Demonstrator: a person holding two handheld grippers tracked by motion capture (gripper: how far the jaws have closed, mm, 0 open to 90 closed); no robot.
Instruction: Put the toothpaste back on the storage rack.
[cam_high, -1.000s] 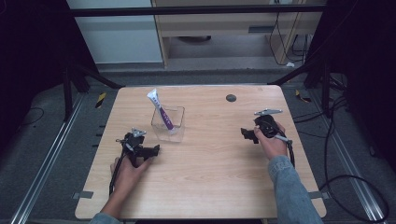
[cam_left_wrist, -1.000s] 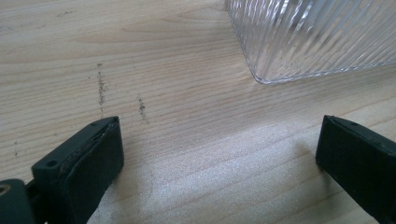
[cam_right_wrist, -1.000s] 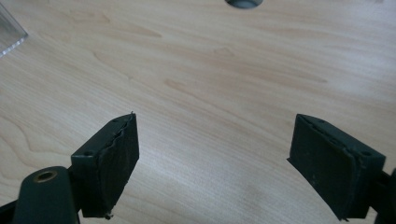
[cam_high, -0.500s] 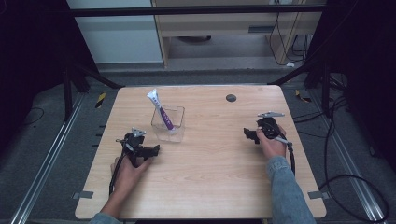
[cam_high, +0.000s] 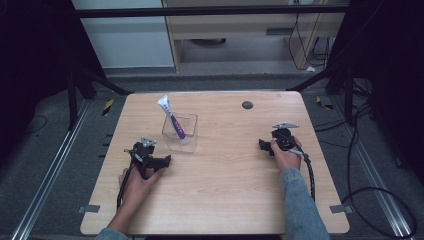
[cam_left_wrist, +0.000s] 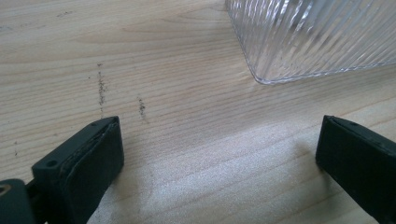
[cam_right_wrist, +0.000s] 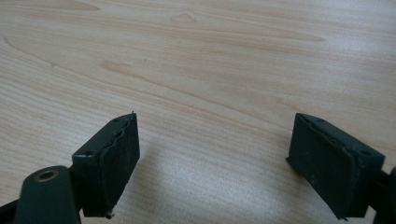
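Clear ribbed container (cam_high: 180, 132) stands left of centre on the tabletop (cam_high: 225, 200), nearer the far edge than the near edge. 1 tube (cam_high: 172, 120) with a white crimped end and purple body leans in it, upper end tilted toward the far-left corner.

Left gripper (cam_high: 162, 161) rests low over the tabletop just near-left of the container; jaws wide apart, nothing between them. In the left gripper view the container's ribbed wall and rounded bottom corner (cam_left_wrist: 299, 42) sit just ahead of the jaws, not touching.

Right gripper (cam_high: 264, 145) is close to the right edge, well apart from the container; jaws wide apart, bare wood between them.

Handling, judged: tube looks light, soft-bodied, smooth; likely to slip or squash under hard pressure. Best hold looks to be the flat white crimp, which stands above the rim. Container appears rigid thin plastic or glass, light enough to tip.

Writing: none legible on the tube at this size.
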